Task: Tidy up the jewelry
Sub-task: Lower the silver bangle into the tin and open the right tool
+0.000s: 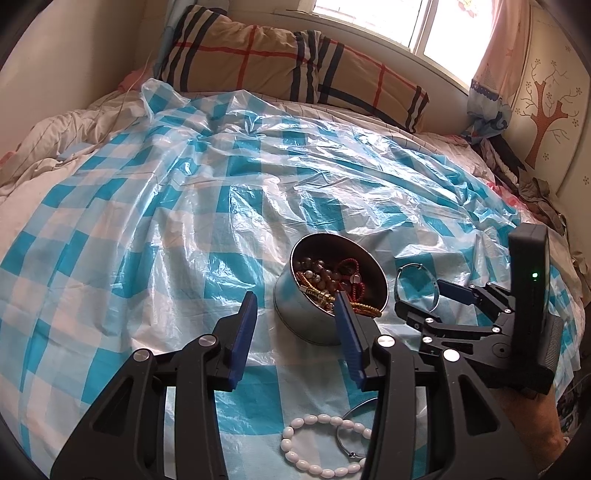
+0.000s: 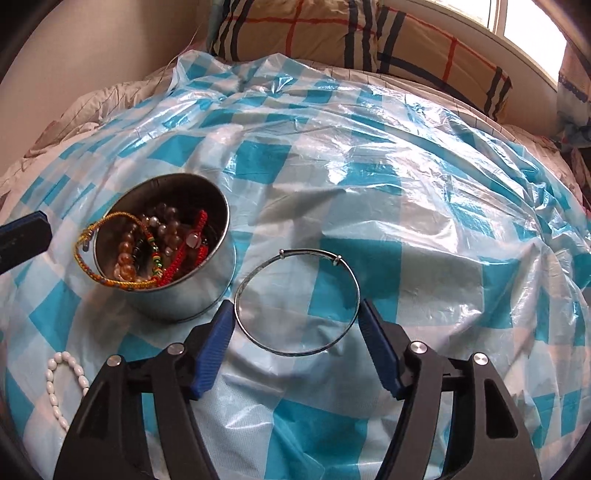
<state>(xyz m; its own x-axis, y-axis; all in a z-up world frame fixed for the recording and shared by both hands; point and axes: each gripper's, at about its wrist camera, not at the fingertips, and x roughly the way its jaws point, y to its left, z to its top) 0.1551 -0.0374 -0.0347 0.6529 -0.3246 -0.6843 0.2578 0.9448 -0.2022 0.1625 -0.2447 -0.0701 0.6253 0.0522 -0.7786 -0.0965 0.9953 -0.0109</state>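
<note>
A round metal tin point(image 1: 314, 321) point(image 2: 192, 295) holds several bead and cord bracelets; a yellow cord bracelet point(image 2: 92, 266) hangs over its rim. My right gripper point(image 2: 297, 314) point(image 1: 417, 291) is shut on a thin silver bangle point(image 2: 295, 301) point(image 1: 415, 284), its pads touching both sides, just right of the tin and above the sheet. My left gripper point(image 1: 297, 314) is open and empty, just in front of the tin. A white bead bracelet point(image 1: 321, 446) point(image 2: 62, 384) and a second silver ring point(image 1: 351, 432) lie near me on the sheet.
A blue and white checked plastic sheet point(image 1: 184, 221) point(image 2: 406, 184) covers the bed. A plaid pillow point(image 1: 277, 62) point(image 2: 369, 33) lies at the far edge under a window point(image 1: 406, 18). Clothes point(image 1: 517, 177) are piled at the right.
</note>
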